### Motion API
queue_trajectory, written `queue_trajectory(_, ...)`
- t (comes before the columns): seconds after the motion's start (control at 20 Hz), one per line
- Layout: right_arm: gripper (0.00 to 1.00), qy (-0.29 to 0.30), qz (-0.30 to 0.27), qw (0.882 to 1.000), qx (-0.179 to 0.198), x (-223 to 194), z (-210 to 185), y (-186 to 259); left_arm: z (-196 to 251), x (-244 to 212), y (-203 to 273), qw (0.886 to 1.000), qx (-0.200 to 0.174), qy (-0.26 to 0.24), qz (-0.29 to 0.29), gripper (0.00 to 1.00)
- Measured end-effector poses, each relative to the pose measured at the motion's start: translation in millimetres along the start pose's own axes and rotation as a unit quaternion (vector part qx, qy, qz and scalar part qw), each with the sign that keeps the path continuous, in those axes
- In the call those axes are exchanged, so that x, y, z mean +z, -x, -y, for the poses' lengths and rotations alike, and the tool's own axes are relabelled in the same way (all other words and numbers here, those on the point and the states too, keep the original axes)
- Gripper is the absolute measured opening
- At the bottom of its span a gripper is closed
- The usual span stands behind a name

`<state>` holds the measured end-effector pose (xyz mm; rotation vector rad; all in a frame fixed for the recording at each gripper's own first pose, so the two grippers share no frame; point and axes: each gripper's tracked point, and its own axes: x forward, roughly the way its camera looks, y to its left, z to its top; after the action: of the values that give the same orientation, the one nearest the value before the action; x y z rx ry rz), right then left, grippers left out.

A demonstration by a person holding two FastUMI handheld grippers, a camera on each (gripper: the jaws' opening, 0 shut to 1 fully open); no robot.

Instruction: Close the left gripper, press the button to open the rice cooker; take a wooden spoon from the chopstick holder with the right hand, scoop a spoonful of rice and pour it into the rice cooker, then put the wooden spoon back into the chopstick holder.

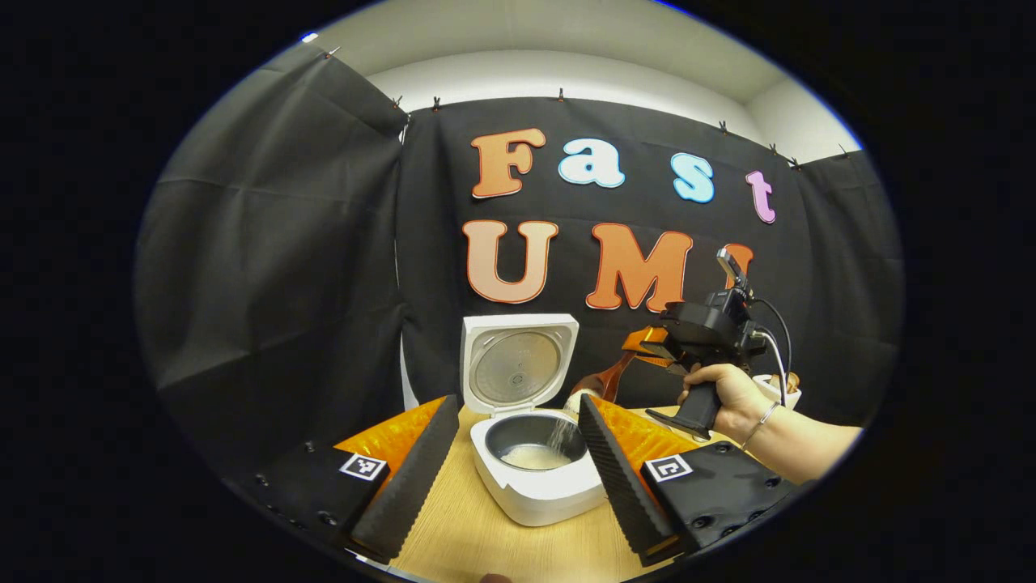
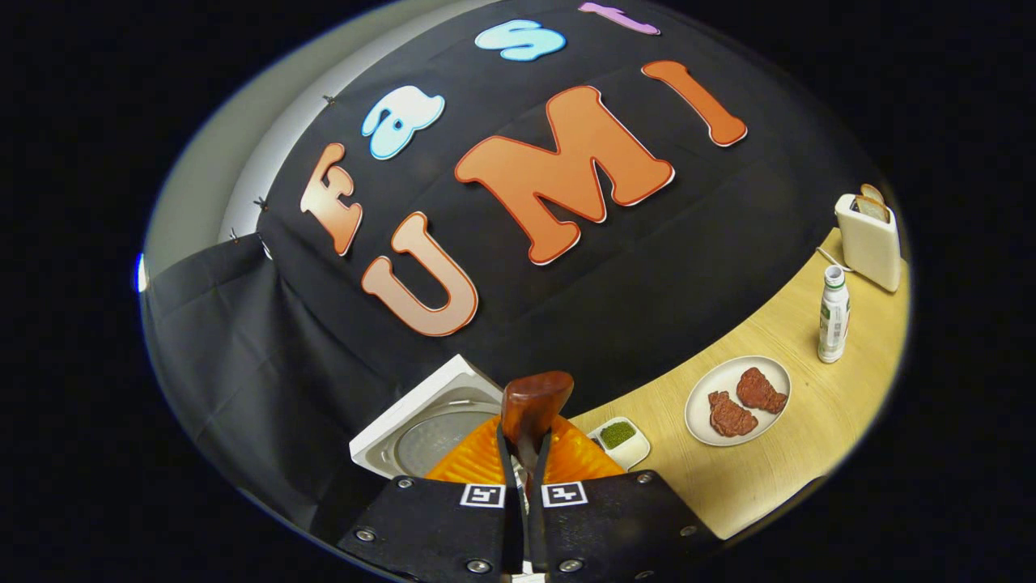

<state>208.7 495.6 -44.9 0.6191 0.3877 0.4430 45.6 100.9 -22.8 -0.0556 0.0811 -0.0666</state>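
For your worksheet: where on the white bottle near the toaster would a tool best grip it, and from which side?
Probably around the middle of the white bottle's body, coming in level from the open table side. It stands upright and slim, clear of the plate; the toaster stands close behind it, crowding that side.

One rice cooker [image 1: 534,478], one plate [image 2: 702,425], two meat pieces [image 2: 746,402].

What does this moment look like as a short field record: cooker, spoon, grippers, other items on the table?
rice cooker: lid up, rice in pot
wooden spoon: gripped by right gripper, tipped over the cooker, rice falling
left gripper: open, holding nothing, cooker ahead between its fingers
table: plate with two meat pieces, small green-filled dish, bottle, toaster
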Motion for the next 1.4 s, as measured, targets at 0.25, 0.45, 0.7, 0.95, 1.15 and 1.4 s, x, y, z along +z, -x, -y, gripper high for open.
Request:
queue_trajectory(0.25,0.02,0.044,0.010,0.999,0.008,-3,-9,-1,-1,-1,0,1.000,0.000,-0.001,0.000,1.00)
queue_trajectory(0.45,0.02,0.071,0.019,0.997,0.020,-1,-20,-1,-3,-3,-1,1.000,0.001,0.001,-0.001,1.00)
queue_trajectory(0.7,0.02,0.121,0.032,0.992,0.030,-1,-29,0,-3,-5,-1,1.000,0.002,0.001,-0.004,1.00)
queue_trajectory(0.95,0.02,0.178,0.042,0.982,0.049,-2,-39,3,-3,-8,-3,1.000,0.000,0.005,-0.009,1.00)
queue_trajectory(1.15,0.02,0.207,0.042,0.975,0.065,-8,-46,5,-4,-9,-4,1.000,0.002,0.001,-0.011,1.00)
queue_trajectory(1.4,0.02,0.248,0.036,0.963,0.095,-18,-58,10,-7,-10,-5,1.000,0.005,-0.002,-0.011,1.00)
